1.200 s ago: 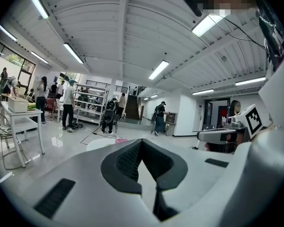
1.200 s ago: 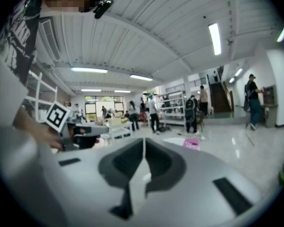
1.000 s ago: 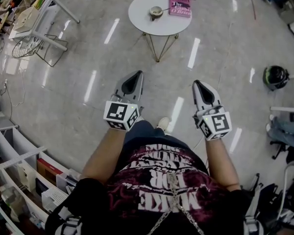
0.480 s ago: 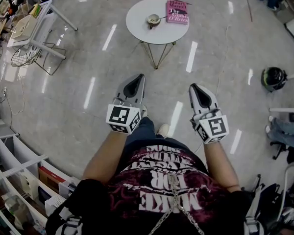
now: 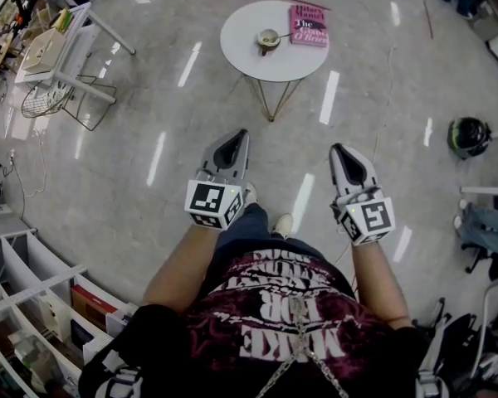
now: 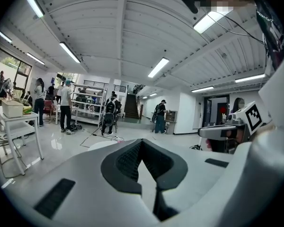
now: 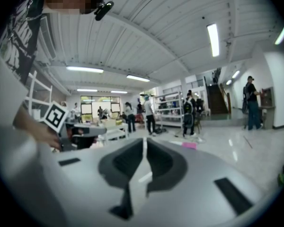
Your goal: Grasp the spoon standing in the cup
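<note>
A cluttered table stands on the glossy floor at far left, with open shelves lower along that side. The person stands in the middle of the room in a dark printed shirt, both forearms stretched forward. The left gripper is held level over the floor, its marker cube nearest the body. Its fingers are clenched tip to tip, with nothing between them. Straight ahead and well apart from both grippers, a round table on thin metal legs carries the cup near its far edge. The spoon stands in the cup, its handle leaning right toward a pink book that lies just beside the cup on the same top. The right gripper is held beside the left one at about the same height, pointing the same way. Its fingers are likewise pressed together and empty. One pale shoe shows between the two grippers. Farther right, a dark rounded object rests on the floor. The gripper views show other people standing among shelving deeper in the hall.
</note>
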